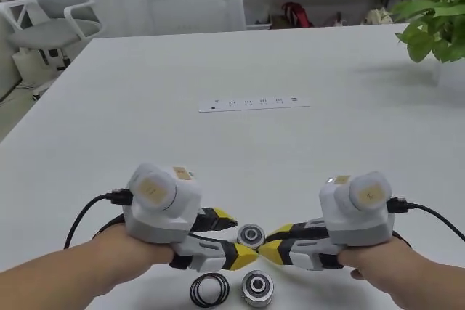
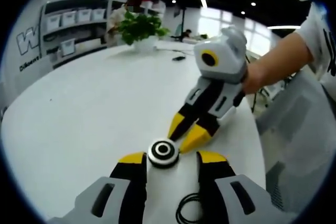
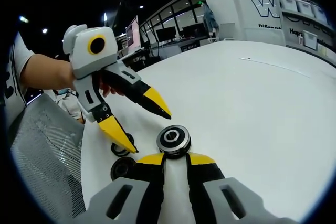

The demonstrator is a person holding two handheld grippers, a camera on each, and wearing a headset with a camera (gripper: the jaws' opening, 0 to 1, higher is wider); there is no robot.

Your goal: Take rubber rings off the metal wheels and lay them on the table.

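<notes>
A metal wheel [image 1: 251,235] with a dark rubber ring around it lies flat on the white table near the front edge. My left gripper [image 1: 234,237] is open, and the wheel [image 2: 163,152] sits between its yellow tips. My right gripper [image 1: 270,243] comes from the right, open by a narrow gap, its tips just short of the wheel [image 3: 174,139]. A second wheel [image 1: 257,286] lies closer to me. Loose black rubber rings [image 1: 209,290] rest beside it on the table. In the right gripper view the left gripper [image 3: 142,124] stands wide open.
A white power strip [image 1: 253,103] lies mid-table. A green plant [image 1: 436,12] stands at the far right corner. Chairs [image 1: 51,23] and shelves are beyond the far edge. The table's front edge is close under my hands.
</notes>
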